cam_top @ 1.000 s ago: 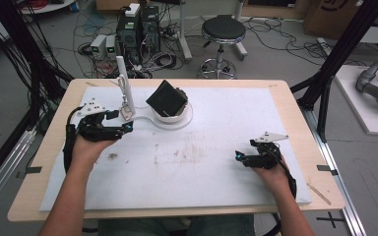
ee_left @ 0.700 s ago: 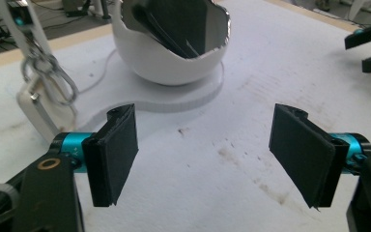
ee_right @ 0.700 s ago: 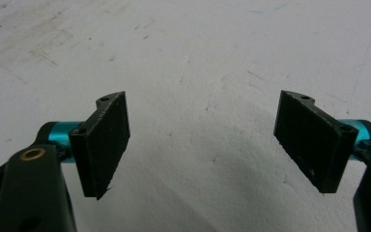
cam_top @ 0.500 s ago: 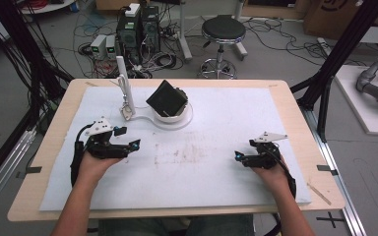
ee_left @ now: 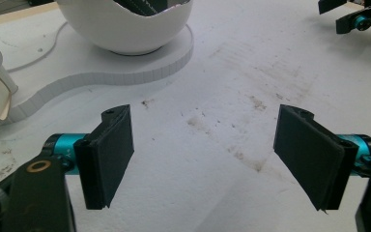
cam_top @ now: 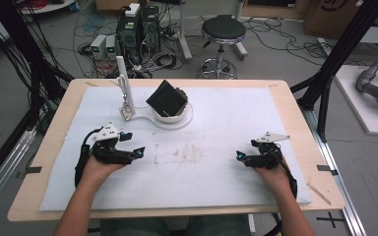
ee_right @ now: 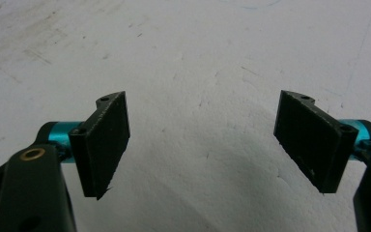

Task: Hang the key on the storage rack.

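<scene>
My left gripper [cam_top: 134, 144] rests on the white mat [cam_top: 202, 172] at the left. Its jaws have just been opening and now stand wide, with nothing between them. In the left gripper view the left gripper [ee_left: 203, 154] points at bare, stained mat. Ahead of it stands a white bowl-shaped holder [ee_left: 125, 29] on a flat white base [ee_left: 125, 72]. From above, that holder carries a tilted black square device [cam_top: 166, 97]. My right gripper [cam_top: 243, 150] lies on the mat at the right. In the right gripper view the right gripper [ee_right: 200, 145] is open and empty.
A white upright post [cam_top: 123, 78] stands left of the holder, with a thin cable and a small clip [cam_top: 126, 112] at its foot. The wooden table edge [cam_top: 44, 142] frames the mat. A stool [cam_top: 220, 34] and computer boxes [cam_top: 138, 24] stand beyond the table.
My left hand has drawn back from near the post toward the table's front, settling lower on the mat. The right hand has not moved.
</scene>
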Motion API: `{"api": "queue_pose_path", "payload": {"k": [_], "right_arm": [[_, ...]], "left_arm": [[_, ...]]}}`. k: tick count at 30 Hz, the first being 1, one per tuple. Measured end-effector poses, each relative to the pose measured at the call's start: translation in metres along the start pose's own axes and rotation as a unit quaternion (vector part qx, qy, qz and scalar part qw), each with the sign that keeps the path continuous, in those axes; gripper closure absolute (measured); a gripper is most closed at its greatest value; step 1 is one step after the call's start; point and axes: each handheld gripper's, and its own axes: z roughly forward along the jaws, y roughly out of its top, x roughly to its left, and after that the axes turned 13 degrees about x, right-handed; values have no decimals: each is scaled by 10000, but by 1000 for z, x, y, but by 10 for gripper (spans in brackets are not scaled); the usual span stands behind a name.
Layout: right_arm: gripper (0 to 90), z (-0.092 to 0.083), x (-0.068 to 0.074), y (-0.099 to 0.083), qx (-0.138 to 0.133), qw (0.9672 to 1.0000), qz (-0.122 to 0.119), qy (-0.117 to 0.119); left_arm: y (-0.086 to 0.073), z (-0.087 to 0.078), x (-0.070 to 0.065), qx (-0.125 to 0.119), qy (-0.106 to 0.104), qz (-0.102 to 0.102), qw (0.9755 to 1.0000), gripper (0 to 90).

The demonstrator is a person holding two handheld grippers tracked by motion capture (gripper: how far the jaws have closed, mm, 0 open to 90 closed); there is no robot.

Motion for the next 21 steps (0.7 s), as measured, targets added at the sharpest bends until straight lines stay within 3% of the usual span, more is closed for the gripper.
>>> {"api": "queue_pose_path", "payload": {"k": [21], "right_arm": [[205, 2, 0, 1, 62, 10000, -45, -39]], "left_arm": [[-4, -1, 4, -7, -25, -41, 10000, 220]]}}
